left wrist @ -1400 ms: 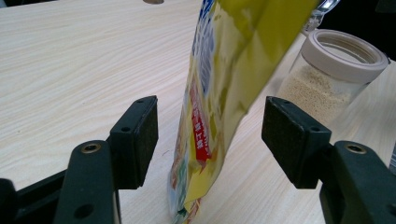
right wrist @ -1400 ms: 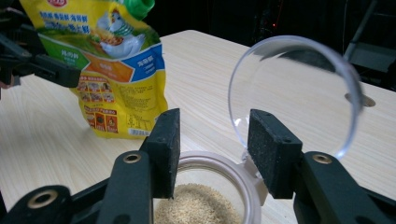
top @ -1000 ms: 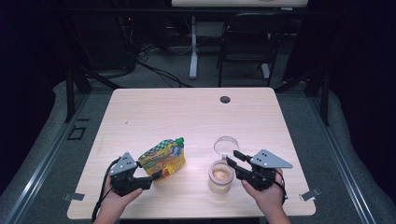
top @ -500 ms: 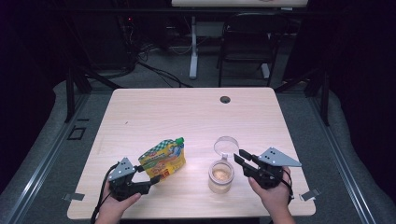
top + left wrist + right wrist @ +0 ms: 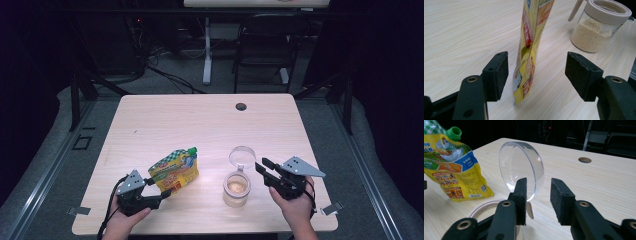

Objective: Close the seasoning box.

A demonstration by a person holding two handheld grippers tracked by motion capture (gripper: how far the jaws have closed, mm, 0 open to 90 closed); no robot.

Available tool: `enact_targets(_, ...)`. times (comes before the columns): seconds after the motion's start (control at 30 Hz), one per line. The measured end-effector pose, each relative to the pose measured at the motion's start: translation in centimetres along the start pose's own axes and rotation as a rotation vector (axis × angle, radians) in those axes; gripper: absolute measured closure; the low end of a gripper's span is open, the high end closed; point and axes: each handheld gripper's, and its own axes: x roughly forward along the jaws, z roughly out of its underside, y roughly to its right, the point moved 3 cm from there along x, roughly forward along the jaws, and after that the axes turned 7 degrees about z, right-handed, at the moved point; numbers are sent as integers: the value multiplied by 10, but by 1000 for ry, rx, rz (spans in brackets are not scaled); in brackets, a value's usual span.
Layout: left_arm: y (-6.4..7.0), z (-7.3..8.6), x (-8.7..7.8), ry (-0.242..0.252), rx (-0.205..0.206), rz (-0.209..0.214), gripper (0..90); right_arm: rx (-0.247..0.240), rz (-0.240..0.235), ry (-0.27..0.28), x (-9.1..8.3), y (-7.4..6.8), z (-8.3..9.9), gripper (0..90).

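Yellow spouted pouch (image 5: pixel 530 47) stands upright on the wooden table (image 5: pixel 200 125), between the parted jaws of your left gripper (image 5: pixel 536 75), touching neither pad. Your right gripper (image 5: pixel 538 200), jaws apart, flanks the raised clear lid (image 5: pixel 521 170) of the grain-filled glass jar (image 5: pixel 236 188) beside the pouch.

The left tool (image 5: pixel 536 75) gapes around the upright yellow pouch (image 5: pixel 530 50), jar of grains (image 5: pixel 596 27) beyond.
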Motion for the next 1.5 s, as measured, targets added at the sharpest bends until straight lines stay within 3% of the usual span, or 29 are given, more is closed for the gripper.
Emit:
enact_targets(0.1,0,1,0,6,0,2,358,-9,19,-7,3,2,-1,602)
enact_targets(0.23,0,1,-2,8,-5,-4,359,-7,6,-14,10,2,-4,570)
enact_targets(0.57,-3,2,-6,-3,4,-10,366,-60,-3,-72,29,-2,-7,527)
enact_targets(1.13,-5,3,-5,-4,11,-15,366,-61,-55,-49,23,-6,-19,559)
enact_targets(1.5,-4,3,-5,-12,14,-24,366,-84,-54,-42,18,-11,-18,563)
